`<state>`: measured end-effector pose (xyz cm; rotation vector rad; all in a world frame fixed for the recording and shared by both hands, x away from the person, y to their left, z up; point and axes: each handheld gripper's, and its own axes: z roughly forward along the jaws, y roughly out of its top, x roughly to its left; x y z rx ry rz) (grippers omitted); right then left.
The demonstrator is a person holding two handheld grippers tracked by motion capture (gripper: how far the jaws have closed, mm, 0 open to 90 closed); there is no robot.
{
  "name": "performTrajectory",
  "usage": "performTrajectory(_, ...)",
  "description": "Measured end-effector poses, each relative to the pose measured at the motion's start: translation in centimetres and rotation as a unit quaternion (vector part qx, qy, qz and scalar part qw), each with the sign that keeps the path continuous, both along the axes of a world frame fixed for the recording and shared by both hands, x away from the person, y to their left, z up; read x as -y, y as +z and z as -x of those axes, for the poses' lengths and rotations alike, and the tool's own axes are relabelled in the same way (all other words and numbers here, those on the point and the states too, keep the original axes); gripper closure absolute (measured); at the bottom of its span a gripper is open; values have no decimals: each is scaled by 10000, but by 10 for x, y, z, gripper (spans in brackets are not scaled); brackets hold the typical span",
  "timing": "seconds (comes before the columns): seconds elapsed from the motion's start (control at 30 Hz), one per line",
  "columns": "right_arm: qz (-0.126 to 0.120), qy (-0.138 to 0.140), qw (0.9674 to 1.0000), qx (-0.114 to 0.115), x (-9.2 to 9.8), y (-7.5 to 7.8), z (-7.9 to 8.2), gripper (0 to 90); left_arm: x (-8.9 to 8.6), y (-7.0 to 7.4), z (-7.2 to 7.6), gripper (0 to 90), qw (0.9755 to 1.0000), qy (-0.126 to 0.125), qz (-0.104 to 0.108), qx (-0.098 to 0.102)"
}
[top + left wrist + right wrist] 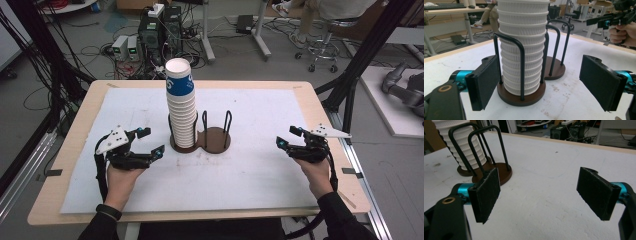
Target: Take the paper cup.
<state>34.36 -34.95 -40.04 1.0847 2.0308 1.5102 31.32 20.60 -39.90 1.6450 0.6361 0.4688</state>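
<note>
Forearms enter the high view at six o'clock; left tool [148, 143] and right tool [287, 137] both gape wide, empty, flanking the cup stack [181, 107] in its holder [216, 140] mid-bench.

Left gripper view: ribbed paper cups [521, 47] at twelve o'clock look light and crushable, so I'd pinch gently below the rim.

Right gripper view: stack [465, 150] at ten o'clock.

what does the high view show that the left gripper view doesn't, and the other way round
High view: the blue-printed top cup of the stack, and the left gripper from outside, jaws open and nothing between them. Left gripper view: the ribbed walls of the lower cups up close, seen between its own black pads. Both: the cup stack in the holder's left ring, the empty right ring, and the right gripper.
</note>
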Motion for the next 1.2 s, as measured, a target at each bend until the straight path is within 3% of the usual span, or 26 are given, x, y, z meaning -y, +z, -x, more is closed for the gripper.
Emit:
performTrajectory(0.2,-36,-61,10000,21,3,1,1,194,2,5,0,163,10000,-47,-59,-58)
performTrajectory(0.5,-23,-116,9999,92,4,3,5,195,5,15,-6,139,9998,-81,146,-146)
performTrajectory(0.63,7,-150,9998,122,3,4,7,194,6,21,-11,82,9996,-94,249,-123)
performTrajectory(0.77,-5,-155,9998,140,3,5,8,195,9,26,-15,73,9998,-97,171,-67)
performTrajectory(1.2,13,-172,9997,147,1,4,6,194,20,52,-36,70,9990,-221,374,52)
